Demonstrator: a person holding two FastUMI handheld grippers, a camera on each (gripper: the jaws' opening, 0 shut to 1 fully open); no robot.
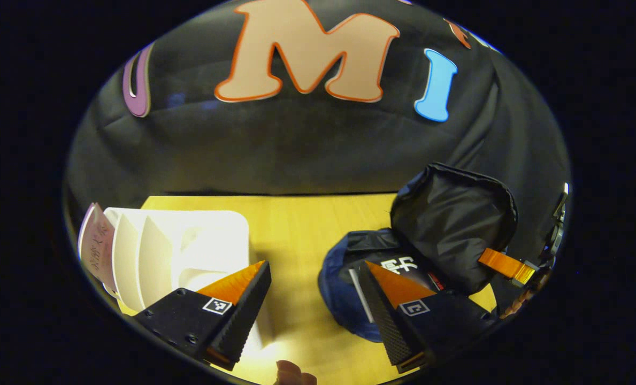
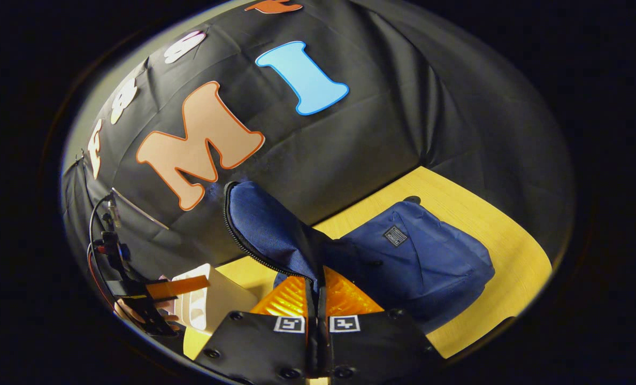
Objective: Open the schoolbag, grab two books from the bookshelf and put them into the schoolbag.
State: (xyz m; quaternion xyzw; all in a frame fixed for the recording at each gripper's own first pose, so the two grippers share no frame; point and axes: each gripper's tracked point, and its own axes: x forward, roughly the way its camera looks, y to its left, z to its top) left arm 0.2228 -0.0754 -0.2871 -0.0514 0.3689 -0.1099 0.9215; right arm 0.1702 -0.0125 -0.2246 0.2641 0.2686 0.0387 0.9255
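Schoolbag (image 2: 419, 256), navy with black lining, is laid on the yellow counter (image 1: 296, 224), its flap (image 2: 264, 230) clamped upright by the right gripper (image 2: 316, 299), while the left gripper (image 1: 318, 291) is held apart above.

Wooden table (image 1: 296, 224), schoolbag (image 2: 430, 262), white bookshelf (image 1: 189, 240)

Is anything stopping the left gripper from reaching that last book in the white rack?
Probably not: the left gripper is open and empty, and the book stands at the bookshelf's far-left end, nothing between.
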